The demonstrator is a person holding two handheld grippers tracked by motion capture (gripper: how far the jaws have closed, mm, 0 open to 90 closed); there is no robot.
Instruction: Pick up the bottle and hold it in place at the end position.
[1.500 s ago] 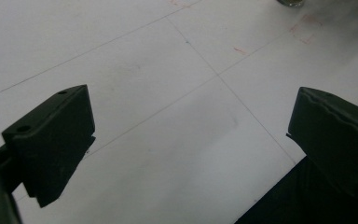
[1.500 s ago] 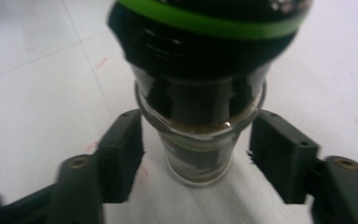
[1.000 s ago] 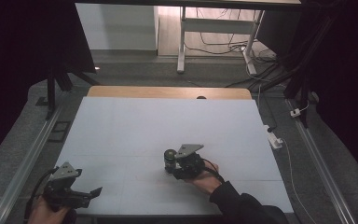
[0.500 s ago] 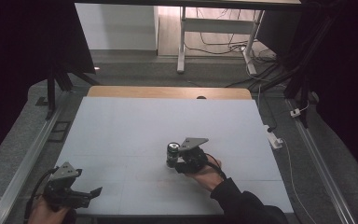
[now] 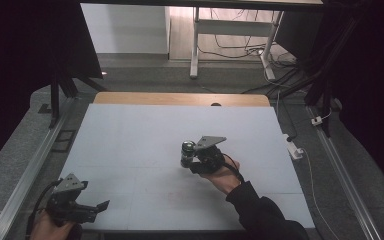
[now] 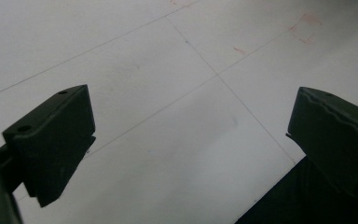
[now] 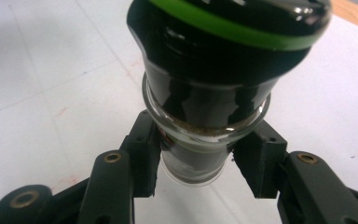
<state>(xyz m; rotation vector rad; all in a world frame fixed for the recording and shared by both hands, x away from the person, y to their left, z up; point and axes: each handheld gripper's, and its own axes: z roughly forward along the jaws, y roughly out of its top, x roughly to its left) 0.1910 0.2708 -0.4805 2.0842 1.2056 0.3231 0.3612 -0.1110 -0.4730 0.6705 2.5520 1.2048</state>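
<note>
A small glass jar (image 7: 205,126) with a black cap and a green ring is gripped around its glass body by my right gripper (image 7: 198,161), both pads pressing on its sides. In the high view the jar (image 5: 186,153) is held just above the middle of the white table mat (image 5: 130,140), at the left end of the right gripper (image 5: 194,161), with the person's hand behind it. My left gripper (image 5: 99,205) rests at the mat's near left corner. Its jaws stand wide apart with nothing between them (image 6: 191,140), above bare mat close to the front edge.
A wooden strip (image 5: 180,98) borders the mat's far side. Metal rails (image 5: 35,170) run along both sides of the table. A white plug block with a cable (image 5: 294,149) lies off the right edge. Faint red marks (image 6: 307,28) show on the mat.
The right gripper, still holding the jar, has risen and moved a little farther from the person and to the right. The left gripper has stayed put.
</note>
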